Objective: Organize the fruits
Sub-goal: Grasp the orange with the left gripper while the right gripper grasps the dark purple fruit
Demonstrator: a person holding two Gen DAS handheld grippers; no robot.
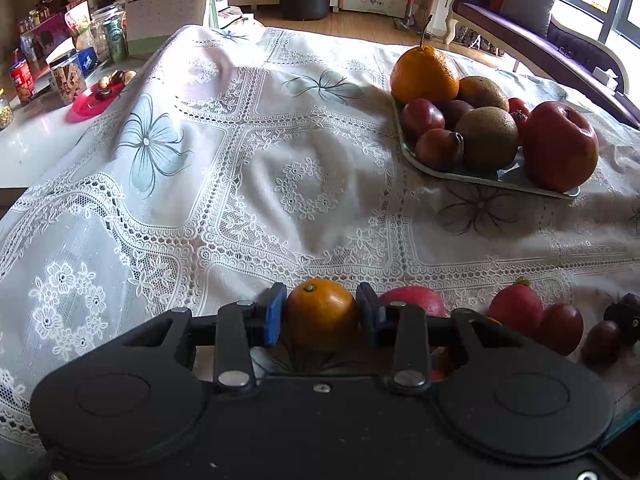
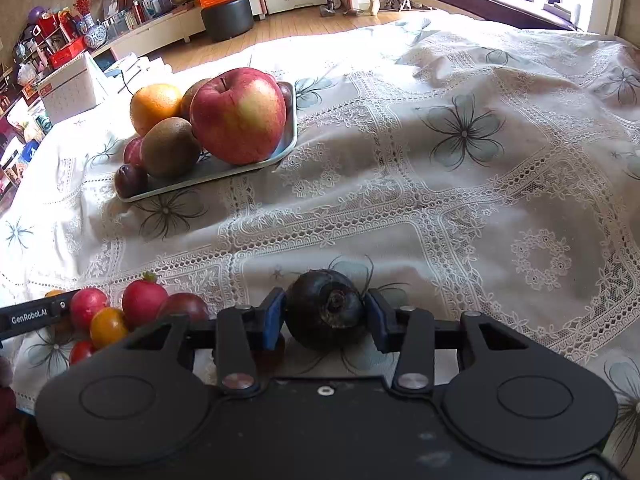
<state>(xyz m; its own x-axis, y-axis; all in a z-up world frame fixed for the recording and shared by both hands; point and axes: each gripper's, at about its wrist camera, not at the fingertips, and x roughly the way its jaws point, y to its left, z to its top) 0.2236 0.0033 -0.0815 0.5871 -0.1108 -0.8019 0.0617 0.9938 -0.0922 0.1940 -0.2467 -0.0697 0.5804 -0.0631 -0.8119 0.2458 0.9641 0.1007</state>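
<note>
My left gripper (image 1: 321, 314) is shut on a small orange (image 1: 321, 316) low over the lace tablecloth. My right gripper (image 2: 325, 312) is shut on a dark round fruit (image 2: 325, 310) with a rough stem end. A pale green tray (image 1: 472, 176) holds a large orange (image 1: 424, 76), two kiwis, several dark plums and a big red apple (image 1: 560, 146); the tray also shows in the right wrist view (image 2: 208, 178). Loose small red fruits (image 1: 536, 320) lie near the left gripper, and red and yellow ones (image 2: 120, 316) lie left of the right gripper.
The table carries a white lace cloth (image 1: 240, 160). Jars, cans and a red plate (image 1: 94, 102) stand on a counter at the far left. A calendar (image 1: 168, 8) stands behind the table. A sofa (image 1: 560, 32) is at the far right.
</note>
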